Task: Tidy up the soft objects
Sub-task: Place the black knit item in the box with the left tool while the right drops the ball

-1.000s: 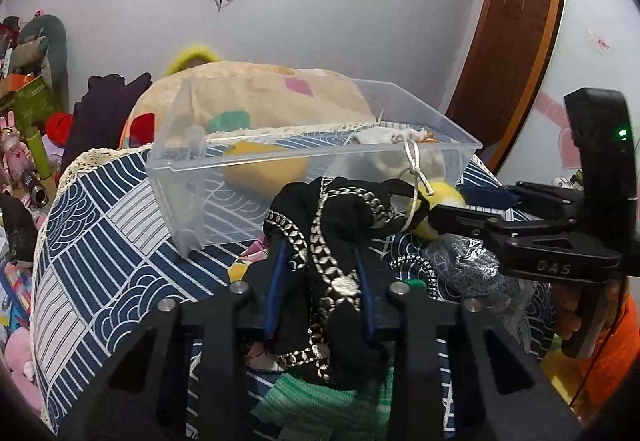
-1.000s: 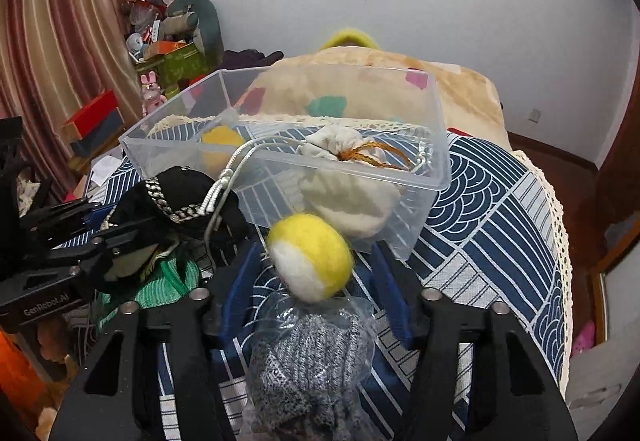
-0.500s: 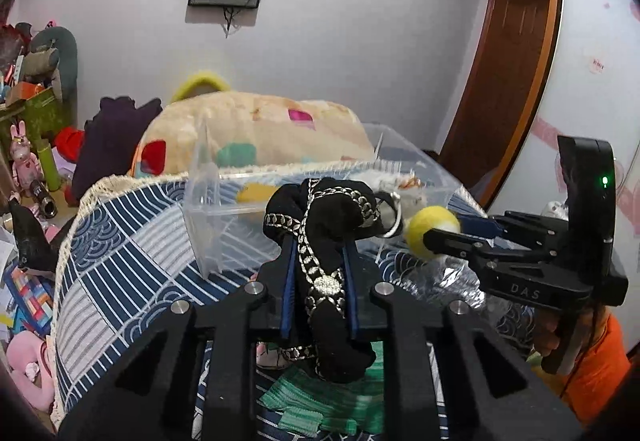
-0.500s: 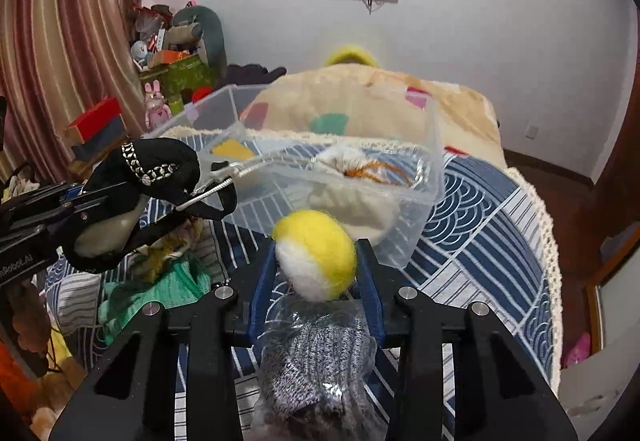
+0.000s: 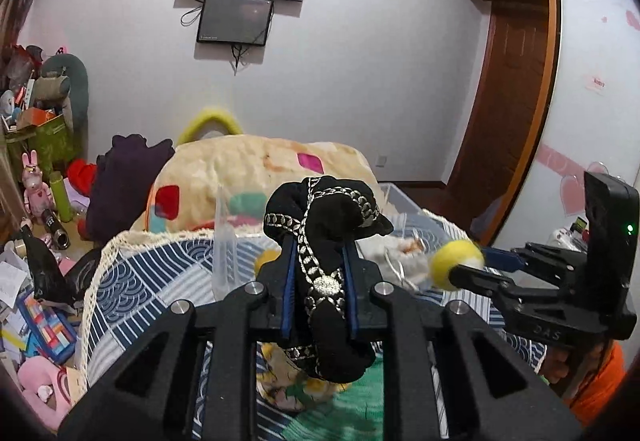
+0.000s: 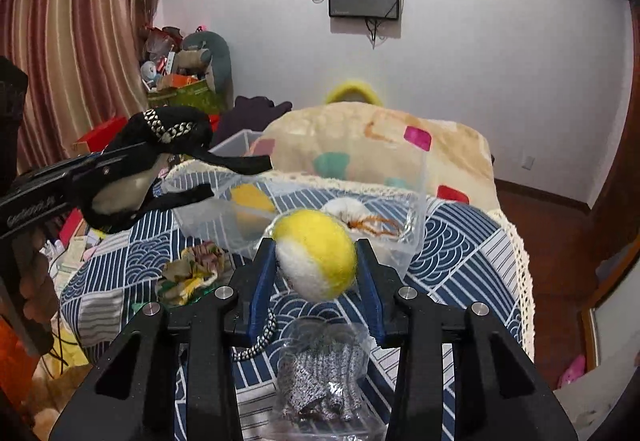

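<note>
Your left gripper [image 5: 318,261] clamps the black chain-trimmed pouch [image 5: 325,241]; to its right, your right gripper [image 5: 460,265] pinches the yellow felt ball [image 5: 454,261].

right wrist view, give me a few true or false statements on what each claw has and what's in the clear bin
1. The right claw grips a yellow and white felt ball. True.
2. The left claw is empty. False: it is shut on a black fabric piece with silver trim.
3. The clear bin holds a white pouch. True.
4. The ball lies inside the bin. False: it is held up in front of it.
</note>
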`<action>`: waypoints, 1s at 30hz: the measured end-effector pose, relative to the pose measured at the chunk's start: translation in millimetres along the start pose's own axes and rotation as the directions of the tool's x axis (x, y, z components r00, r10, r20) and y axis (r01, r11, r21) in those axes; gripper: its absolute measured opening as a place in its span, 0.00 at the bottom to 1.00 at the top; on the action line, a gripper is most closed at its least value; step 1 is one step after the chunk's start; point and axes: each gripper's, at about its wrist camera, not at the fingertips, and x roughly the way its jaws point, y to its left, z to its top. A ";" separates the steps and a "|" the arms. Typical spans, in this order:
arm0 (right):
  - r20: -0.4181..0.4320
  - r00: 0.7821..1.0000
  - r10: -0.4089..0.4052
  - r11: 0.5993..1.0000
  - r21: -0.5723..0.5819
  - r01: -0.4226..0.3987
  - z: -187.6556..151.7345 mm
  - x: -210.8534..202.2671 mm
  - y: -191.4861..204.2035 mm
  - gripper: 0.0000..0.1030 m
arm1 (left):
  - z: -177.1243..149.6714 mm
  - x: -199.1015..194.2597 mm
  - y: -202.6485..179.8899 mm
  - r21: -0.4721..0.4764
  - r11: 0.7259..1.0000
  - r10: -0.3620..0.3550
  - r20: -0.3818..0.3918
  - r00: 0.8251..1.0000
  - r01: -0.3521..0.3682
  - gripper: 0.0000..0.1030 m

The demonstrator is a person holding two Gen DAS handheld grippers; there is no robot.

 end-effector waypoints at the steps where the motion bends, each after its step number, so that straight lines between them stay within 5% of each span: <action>1: 0.005 1.000 -0.001 1.000 0.001 0.001 1.7 -0.3 -0.6 0.35 | 3.0 0.9 1.1 0.000 1.000 0.001 0.003 1.000 -0.001 0.19; 11: 0.046 0.999 -0.006 1.000 -0.005 0.006 28.3 5.3 2.6 0.35 | 23.6 24.8 4.0 0.050 0.995 0.079 0.037 0.996 -0.081 0.19; 16: 0.046 0.999 -0.009 1.000 -0.021 0.010 43.0 19.3 8.4 0.35 | 22.2 49.1 9.6 0.038 0.992 0.117 -0.012 0.993 -0.116 0.19; 30: -0.088 0.996 -0.002 1.000 -0.018 0.001 48.8 78.1 12.7 0.35 | 13.0 93.9 17.9 0.051 0.991 0.131 -0.092 0.987 -0.127 0.21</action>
